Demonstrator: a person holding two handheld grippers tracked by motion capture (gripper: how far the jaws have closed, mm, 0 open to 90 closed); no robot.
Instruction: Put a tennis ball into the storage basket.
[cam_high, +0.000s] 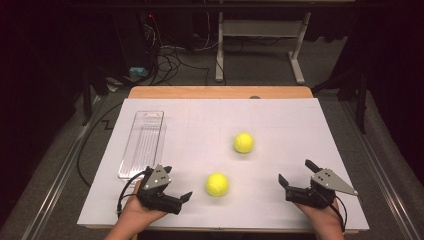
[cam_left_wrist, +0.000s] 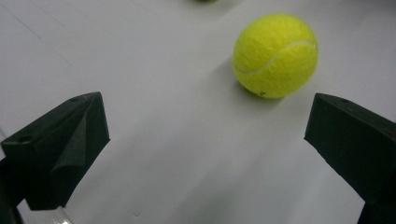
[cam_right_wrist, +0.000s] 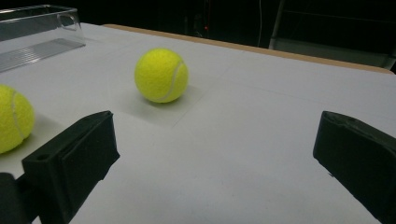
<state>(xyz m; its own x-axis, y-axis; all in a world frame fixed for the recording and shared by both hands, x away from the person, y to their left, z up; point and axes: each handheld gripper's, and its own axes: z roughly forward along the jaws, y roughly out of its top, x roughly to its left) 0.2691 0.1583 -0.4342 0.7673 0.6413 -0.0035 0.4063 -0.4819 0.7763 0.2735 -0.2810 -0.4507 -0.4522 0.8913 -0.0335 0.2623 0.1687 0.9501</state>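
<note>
The high view takes in the white table (cam_high: 280, 120), two yellow tennis balls and one clear plastic tray (cam_high: 142, 142) at its left side with nothing in it, while the left gripper view adds the curved seam on the near ball (cam_left_wrist: 275, 55). That near ball (cam_high: 217, 184) lies just right of the left gripper (cam_high: 176, 186), and the far ball (cam_high: 243, 142) sits well apart toward the middle. The jaws of both the left gripper and the right gripper (cam_high: 296, 173) stand wide apart, holding nothing.
</note>
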